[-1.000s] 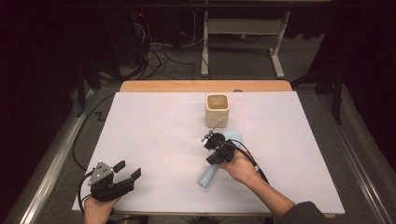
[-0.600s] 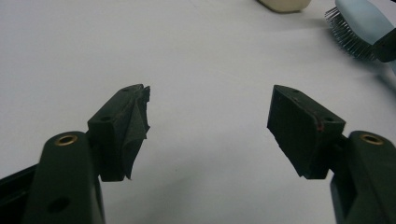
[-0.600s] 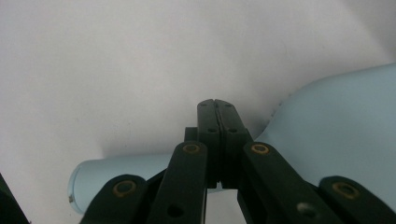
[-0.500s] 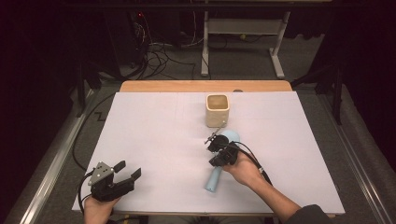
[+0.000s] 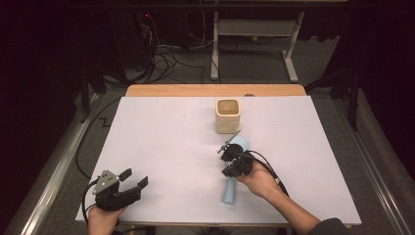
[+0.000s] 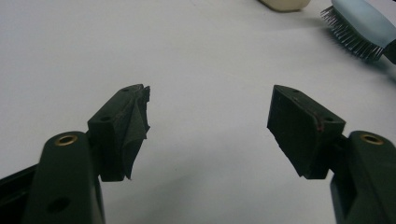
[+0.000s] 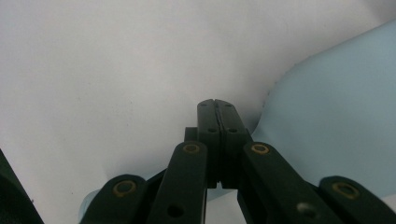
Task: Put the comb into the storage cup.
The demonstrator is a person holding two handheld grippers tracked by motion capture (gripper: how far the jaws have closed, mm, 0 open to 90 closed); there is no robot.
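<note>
Hairbrush [image 5: 231, 187] under right hand-held gripper [image 5: 226, 149]

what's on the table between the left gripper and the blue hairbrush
Nothing: the high view shows bare white table cover between the left gripper and the light blue hairbrush.

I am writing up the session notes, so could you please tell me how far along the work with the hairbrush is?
Done: nothing settled yet; the cream cup stands without the brush. In hand: the right gripper, jaws shut with nothing seen between them, sits at the light-blue hairbrush, whose head lies close to the cup. The left gripper waits open near the table's front edge. Left: probably gripping and moving the brush.
</note>
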